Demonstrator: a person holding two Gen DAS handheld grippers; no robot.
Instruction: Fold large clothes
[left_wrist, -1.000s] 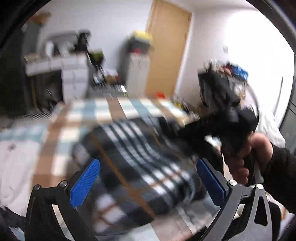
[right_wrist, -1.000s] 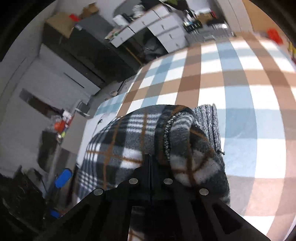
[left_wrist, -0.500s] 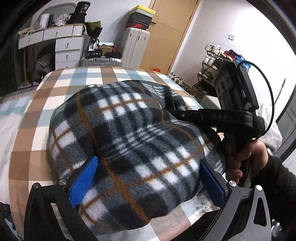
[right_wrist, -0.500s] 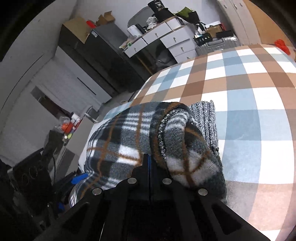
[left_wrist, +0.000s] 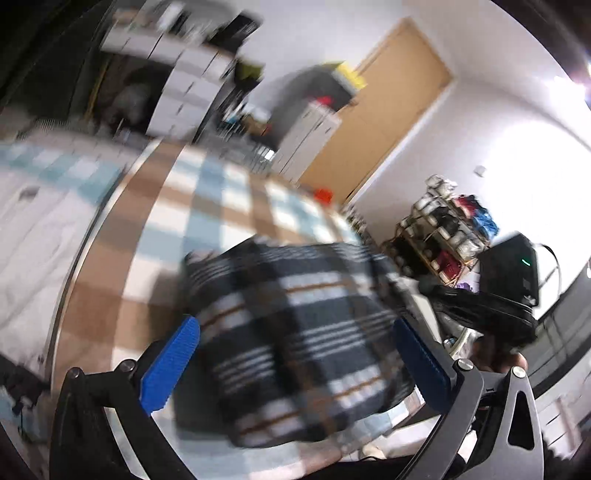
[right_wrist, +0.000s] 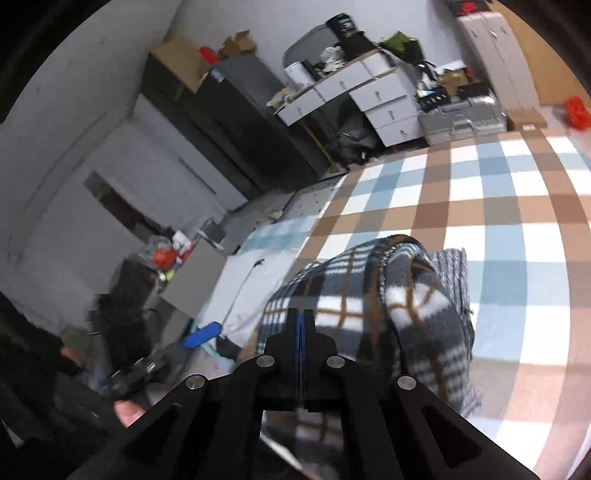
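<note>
The garment (right_wrist: 373, 317), a thick plaid fleece, lies bundled into a plump fold on the bed (right_wrist: 517, 206), near the bed's front edge, with a grey knit layer showing along the side of the bundle away from that edge.

The right gripper (right_wrist: 300, 325) has its blue pads pressed together at the edge of the garment nearest it; whether any cloth is pinched between them I cannot tell, since the jaws show no fabric in the seam. The left gripper (left_wrist: 295, 365) stands wide open, its pads (left_wrist: 170, 365) either side of the garment in the left wrist view, holding nothing (that view is badly smeared, so contact with the cloth is unclear).

Risks, as I judge them: the fleece is bulky and springy, so the fold may puff open once let go. The bundle sits close to the bed's edge, so a tug toward that edge could drag it off. If the right gripper does hold only one layer, lifting would peel the fold apart.

Beyond the bed, white drawers (right_wrist: 384, 107) stand shut, contents hidden; a shoe rack (left_wrist: 443, 240) carries pairs of shoes.
</note>
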